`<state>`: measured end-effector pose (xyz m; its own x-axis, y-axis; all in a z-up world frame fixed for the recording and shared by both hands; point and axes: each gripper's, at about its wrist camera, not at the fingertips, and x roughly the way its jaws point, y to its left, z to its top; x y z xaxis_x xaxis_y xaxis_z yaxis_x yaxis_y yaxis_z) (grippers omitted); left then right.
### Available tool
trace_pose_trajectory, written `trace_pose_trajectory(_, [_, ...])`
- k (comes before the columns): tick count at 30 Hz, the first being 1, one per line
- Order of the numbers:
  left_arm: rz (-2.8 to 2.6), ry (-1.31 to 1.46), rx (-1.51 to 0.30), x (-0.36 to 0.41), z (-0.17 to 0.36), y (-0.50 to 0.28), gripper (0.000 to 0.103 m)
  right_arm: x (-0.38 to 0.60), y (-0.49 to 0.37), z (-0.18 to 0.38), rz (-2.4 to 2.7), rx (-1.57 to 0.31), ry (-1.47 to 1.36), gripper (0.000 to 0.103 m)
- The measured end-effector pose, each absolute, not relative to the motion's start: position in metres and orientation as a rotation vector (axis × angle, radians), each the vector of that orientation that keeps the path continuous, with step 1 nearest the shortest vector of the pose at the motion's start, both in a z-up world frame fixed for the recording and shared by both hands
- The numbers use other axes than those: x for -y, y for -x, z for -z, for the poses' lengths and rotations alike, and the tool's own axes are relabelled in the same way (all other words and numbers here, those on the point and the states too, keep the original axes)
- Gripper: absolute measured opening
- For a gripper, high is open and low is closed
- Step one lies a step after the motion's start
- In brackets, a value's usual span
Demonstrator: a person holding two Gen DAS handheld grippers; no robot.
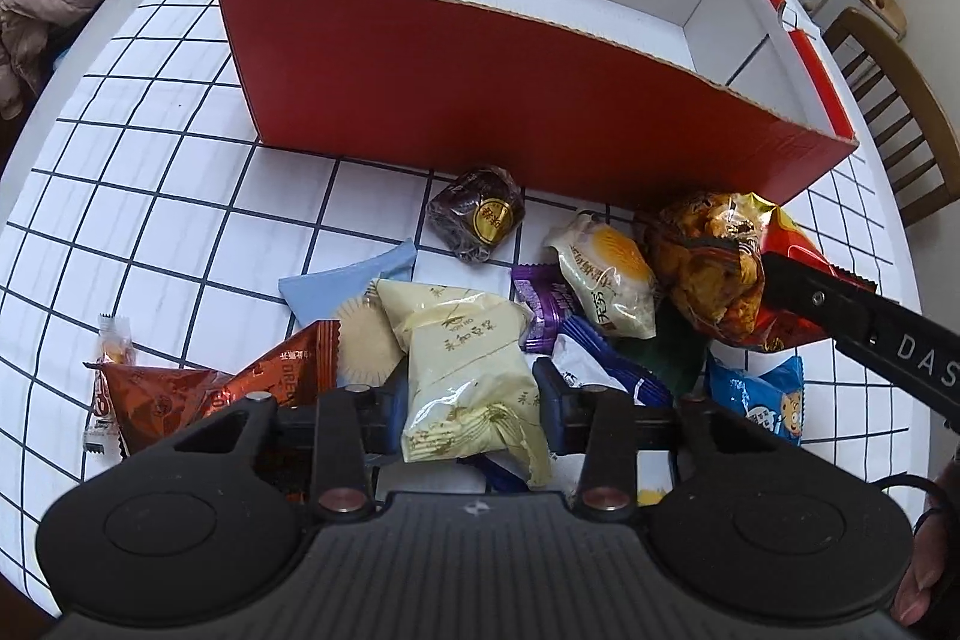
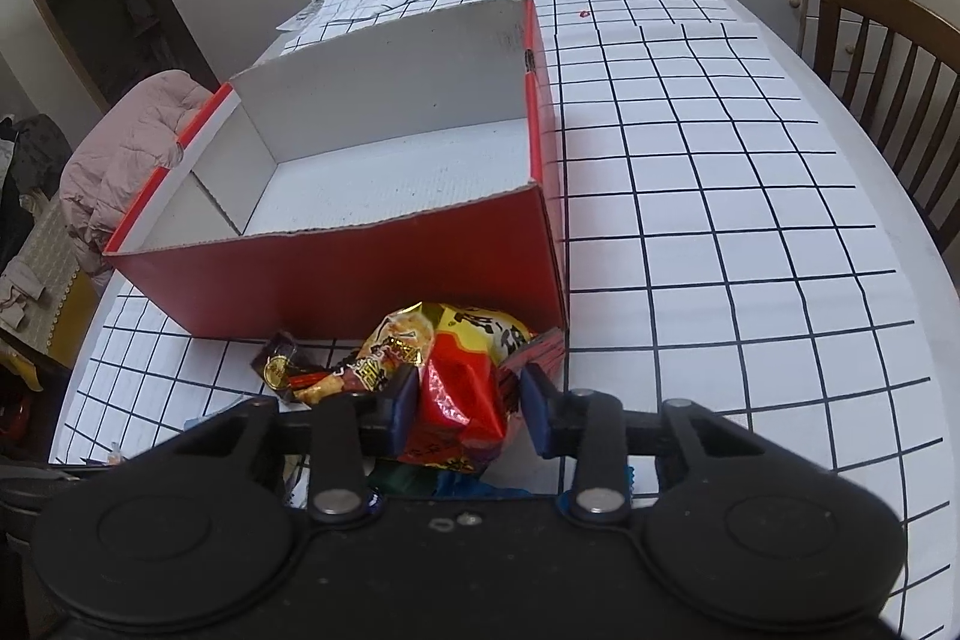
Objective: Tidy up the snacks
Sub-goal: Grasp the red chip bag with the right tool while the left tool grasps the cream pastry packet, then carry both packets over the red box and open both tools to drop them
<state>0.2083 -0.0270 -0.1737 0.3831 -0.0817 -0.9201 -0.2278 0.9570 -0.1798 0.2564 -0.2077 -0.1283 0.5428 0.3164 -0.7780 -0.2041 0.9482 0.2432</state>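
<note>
Nearest: left tongs [image 1: 468, 409] clamped on cream packet [image 1: 462, 364] atop snack pile [image 1: 600, 316]; right tongs [image 2: 462, 409] clamped on red-yellow bag [image 2: 462, 376]. Both grips low, prob. for lifting. Beyond, touching pile: red box [image 2: 360, 268] on gridded counter [image 2: 720, 232], open, empty, ready to receive snacks.

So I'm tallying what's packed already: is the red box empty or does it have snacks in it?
Empty. The red box shows only its bare white floor in both views; the snacks, like the cream packet, lie on the table outside it.
</note>
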Motion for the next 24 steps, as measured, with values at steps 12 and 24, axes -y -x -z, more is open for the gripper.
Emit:
trace_pose_trajectory(12, [-0.087, 0.3, -1.138, 0.024, 0.153, -0.196, 0.032, 0.215, -0.239, 0.109, -0.277, -0.903, -0.154, 0.027])
trace_pose_trajectory(24, [-0.052, 0.338, -1.068, 0.012, 0.107, -0.176, 0.032, 0.226, -0.21, 0.063, -0.311, -0.822, -0.173, 0.027])
